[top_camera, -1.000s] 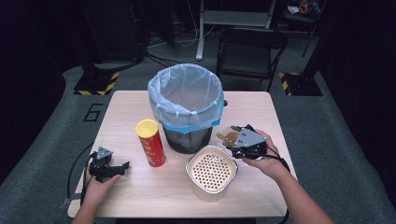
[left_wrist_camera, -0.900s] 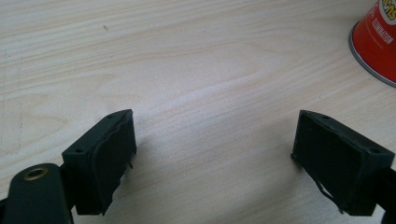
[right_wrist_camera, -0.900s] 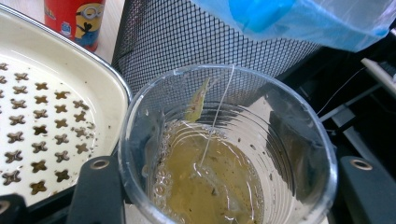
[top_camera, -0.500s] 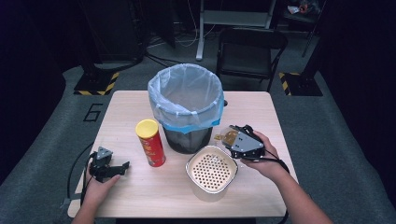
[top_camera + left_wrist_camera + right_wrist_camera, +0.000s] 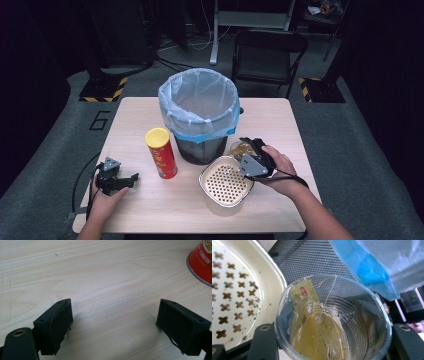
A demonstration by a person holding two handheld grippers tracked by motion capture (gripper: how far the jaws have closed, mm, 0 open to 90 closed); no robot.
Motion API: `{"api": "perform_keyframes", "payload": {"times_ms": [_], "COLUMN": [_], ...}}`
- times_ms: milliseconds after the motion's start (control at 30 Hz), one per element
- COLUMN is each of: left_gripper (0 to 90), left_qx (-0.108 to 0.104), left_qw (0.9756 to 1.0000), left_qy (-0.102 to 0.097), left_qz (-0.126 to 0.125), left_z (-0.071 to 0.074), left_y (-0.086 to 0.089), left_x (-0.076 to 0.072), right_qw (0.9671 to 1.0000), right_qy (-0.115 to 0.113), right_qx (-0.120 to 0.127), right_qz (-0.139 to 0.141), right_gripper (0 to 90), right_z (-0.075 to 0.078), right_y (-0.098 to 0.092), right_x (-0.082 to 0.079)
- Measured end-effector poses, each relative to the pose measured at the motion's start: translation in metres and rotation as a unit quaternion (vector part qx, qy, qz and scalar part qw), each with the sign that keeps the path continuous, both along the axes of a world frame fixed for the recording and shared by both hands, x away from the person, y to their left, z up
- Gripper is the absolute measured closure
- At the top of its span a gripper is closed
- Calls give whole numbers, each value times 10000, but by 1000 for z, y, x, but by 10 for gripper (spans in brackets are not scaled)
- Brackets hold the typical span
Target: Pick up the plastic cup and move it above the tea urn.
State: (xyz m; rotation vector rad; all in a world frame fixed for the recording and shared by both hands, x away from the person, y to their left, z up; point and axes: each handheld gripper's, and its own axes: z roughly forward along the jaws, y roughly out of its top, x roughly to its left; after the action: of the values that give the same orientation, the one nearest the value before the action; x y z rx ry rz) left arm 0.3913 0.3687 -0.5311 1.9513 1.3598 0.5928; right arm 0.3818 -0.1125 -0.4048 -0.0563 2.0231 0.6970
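Right gripper (image 5: pixel 248 151): clamping a clear plastic cup (image 5: pixel 332 320), tilting it toward the strainer (image 5: pixel 223 182) beside the bin (image 5: pixel 199 112), likely for draining.
Cup contents: yellowish tea and a teabag (image 5: pixel 312 315) clinging inside.
Left gripper (image 5: pixel 116 179): resting unclenched on the table (image 5: pixel 105 277), grasping nothing, waiting near the red can (image 5: pixel 160 152).

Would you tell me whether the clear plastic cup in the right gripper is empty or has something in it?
Not empty: the cup holds a wet tea bag, its string and yellow tag clinging to the inner wall.
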Motion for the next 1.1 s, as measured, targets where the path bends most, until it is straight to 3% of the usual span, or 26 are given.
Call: {"api": "perform_keyframes", "payload": {"times_ms": [133,267,400,500,533,567,633,667,700,733,867,900,933,967,1000,1100], "left_gripper": [128,128,128,128,128,128,128,128,128,128,128,128,128,128,128,128], "left_qx": [1,2,0,1,1,1,1,1,2,1,1,1,1,1,0,-2], "left_qw": [10000,10000,10000,10000,10000,10000,10000,10000,10000,10000,10000,10000,10000,10000,10000,10000], "left_qy": [0,0,3,3,3,4,3,0,-1,0,0,1,1,0,3,-1], "left_qz": [-1,-1,1,2,2,3,2,-1,0,1,0,-1,-1,-1,3,1], "left_z": [0,0,0,0,0,0,0,0,0,0,0,0,0,0,0,0], "left_y": [0,0,0,0,0,0,0,0,0,0,0,0,0,0,0,0], "left_x": [0,0,0,0,0,0,0,0,0,0,0,0,0,0,0,0], "right_qw": [9987,9939,9856,9755,9707,9707,9530,9458,9407,9322,9115,9011,8980,8905,8867,8891], "right_qy": [-306,-684,-1149,-1538,-1672,-1672,-2123,-2225,-2331,-2450,-2789,-2967,-2990,-3038,-3058,-3067], "right_qx": [-410,-858,-1235,-1567,-1715,-1715,-2141,-2337,-2443,-2637,-3000,-3139,-3203,-3346,-3426,-3355], "right_qz": [51,94,130,174,199,199,286,350,320,382,377,382,390,521,533,537], "right_gripper": [367,365,365,365,365,364,364,364,363,363,362,362,361,361,361,360], "right_z": [-4,-10,-14,-16,-16,-16,-19,-20,-22,-23,-28,-26,-26,-25,-24,-22], "right_y": [8,15,19,23,24,24,27,29,30,31,35,35,36,37,38,38], "right_x": [-5,-9,-14,-19,-20,-20,-24,-24,-26,-27,-29,-30,-30,-28,-29,-30]}}
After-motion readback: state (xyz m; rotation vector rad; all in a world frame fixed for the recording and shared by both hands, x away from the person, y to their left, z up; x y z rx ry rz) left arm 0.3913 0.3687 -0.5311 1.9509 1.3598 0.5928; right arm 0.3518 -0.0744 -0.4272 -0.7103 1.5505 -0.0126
